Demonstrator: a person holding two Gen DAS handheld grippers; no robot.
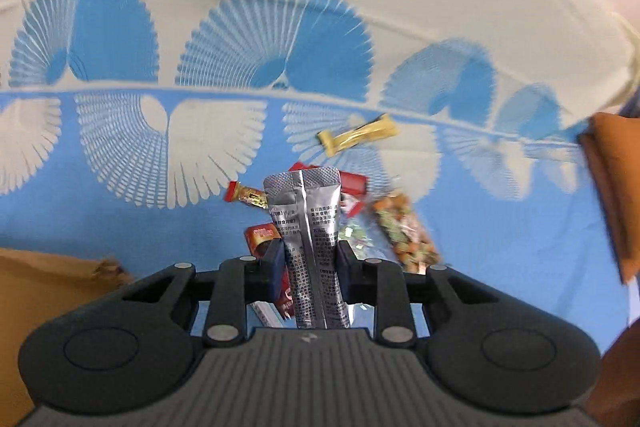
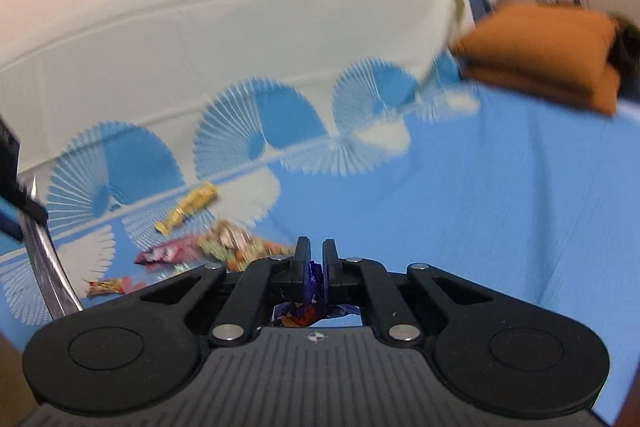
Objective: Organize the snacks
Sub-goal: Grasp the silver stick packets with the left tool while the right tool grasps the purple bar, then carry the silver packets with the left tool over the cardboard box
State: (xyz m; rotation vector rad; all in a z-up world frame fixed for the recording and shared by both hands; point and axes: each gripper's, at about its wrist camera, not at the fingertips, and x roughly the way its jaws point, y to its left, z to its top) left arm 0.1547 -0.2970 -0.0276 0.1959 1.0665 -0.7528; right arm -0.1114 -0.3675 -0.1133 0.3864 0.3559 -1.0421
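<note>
snacks are in both grippers already, so the coming move turns on where each held packet goes, and no bin or tray shows in either view. left gripper (image 1: 311,259) is clamped on a silver sachet (image 1: 306,211), its long axis running straight out along the fingers toward 12 o'clock, the sealed top edge well past the fingertips and the lower end tucked back toward the gripper body. right gripper (image 2: 316,261) is nearly shut on a small purple wrapper (image 2: 314,279); most of the wrapper hangs behind and below the fingertips. loose snacks remain on the blue patterned cloth (image 1: 120,219): from the left gripper, a yellow bar (image 1: 358,135) lies at 12 to 1 o'clock, a mixed nut packet (image 1: 406,231) at 1 o'clock, and a red-gold candy (image 1: 246,194) at 11 o'clock. this pile sits nearer the left gripper, at about 10 o'clock from the right. an orange cushion (image 2: 548,51) lies far off at 2 o'clock from the right gripper.
</note>
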